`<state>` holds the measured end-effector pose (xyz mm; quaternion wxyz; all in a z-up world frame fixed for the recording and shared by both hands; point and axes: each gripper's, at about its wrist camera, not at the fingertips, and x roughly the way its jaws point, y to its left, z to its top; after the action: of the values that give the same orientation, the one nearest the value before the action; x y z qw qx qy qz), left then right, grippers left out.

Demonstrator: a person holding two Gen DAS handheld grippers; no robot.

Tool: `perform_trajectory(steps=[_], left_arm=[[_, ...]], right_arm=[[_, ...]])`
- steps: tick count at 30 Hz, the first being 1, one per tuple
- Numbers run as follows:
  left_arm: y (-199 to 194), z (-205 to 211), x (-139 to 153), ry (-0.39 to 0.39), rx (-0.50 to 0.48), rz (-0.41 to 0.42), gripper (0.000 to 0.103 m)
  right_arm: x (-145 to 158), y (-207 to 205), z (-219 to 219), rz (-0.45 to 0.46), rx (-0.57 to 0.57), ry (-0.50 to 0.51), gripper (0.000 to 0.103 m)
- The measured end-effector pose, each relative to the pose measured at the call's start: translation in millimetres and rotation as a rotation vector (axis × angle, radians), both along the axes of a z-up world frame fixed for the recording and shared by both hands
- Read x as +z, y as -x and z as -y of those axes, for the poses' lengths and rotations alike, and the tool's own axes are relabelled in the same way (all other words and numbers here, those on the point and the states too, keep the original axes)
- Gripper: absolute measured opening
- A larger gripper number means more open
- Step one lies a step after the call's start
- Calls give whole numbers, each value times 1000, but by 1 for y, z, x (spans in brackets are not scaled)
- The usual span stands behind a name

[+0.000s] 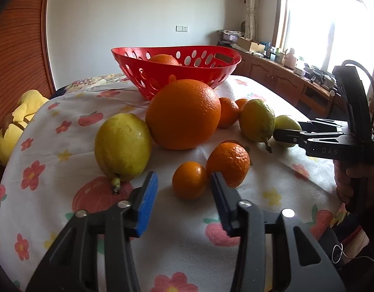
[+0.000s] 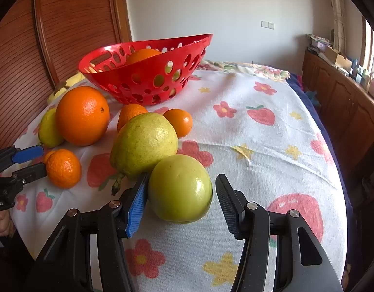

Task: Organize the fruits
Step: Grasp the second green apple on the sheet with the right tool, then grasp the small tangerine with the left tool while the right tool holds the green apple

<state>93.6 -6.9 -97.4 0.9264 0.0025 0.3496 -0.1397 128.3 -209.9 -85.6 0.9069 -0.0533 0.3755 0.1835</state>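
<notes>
Left tongs (image 1: pixel 184 192) sit low centre in the left wrist view, jaws apart with a small mandarin (image 1: pixel 189 180) just past the tips; neither pad touches it, nothing held. A bigger mandarin (image 1: pixel 229 163) sits right behind the right-hand pad, apparently touching it. Right tongs (image 2: pixel 180 203) are at bottom centre of the right wrist view, straddling a green apple (image 2: pixel 180 188): the blue pad is against its left side, the black pad shows a gap on the right, so no grip yet. Directly behind the apple, a yellow-green lemon (image 2: pixel 144 143) with its stem pointing toward the lower left. Further back, left of centre: a large orange (image 2: pixel 82 115), two more small mandarins behind the lemon, and another lemon (image 2: pixel 48 129) at the left edge. Red perforated basket (image 2: pixel 148 73) sits upper centre, tilted, with one orange (image 2: pixel 141 54) visible inside. Everything rests on a floral cloth (image 2: pixel 259 150) over what looks like a bed. Wooden cabinets (image 2: pixel 345 102) run along the right.
</notes>
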Motion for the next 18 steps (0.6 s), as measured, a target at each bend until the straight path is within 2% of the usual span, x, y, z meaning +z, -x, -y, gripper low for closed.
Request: perform_trajectory(steps=[3, 13, 15, 18], left_arm=[[-2, 2, -1, 0, -11, -8, 34], [-8, 1, -2, 18, -22, -31, 36], [-7, 0, -2, 27, -29, -32, 29], [-6, 2, -2, 23, -30, -31, 27]], right_arm=[[0, 0, -1, -1, 1, 0, 57], [-2, -1, -2, -7, 5, 2, 57], [-2, -1, -2, -7, 5, 2, 57], [-2, -1, -3, -7, 5, 2, 57]])
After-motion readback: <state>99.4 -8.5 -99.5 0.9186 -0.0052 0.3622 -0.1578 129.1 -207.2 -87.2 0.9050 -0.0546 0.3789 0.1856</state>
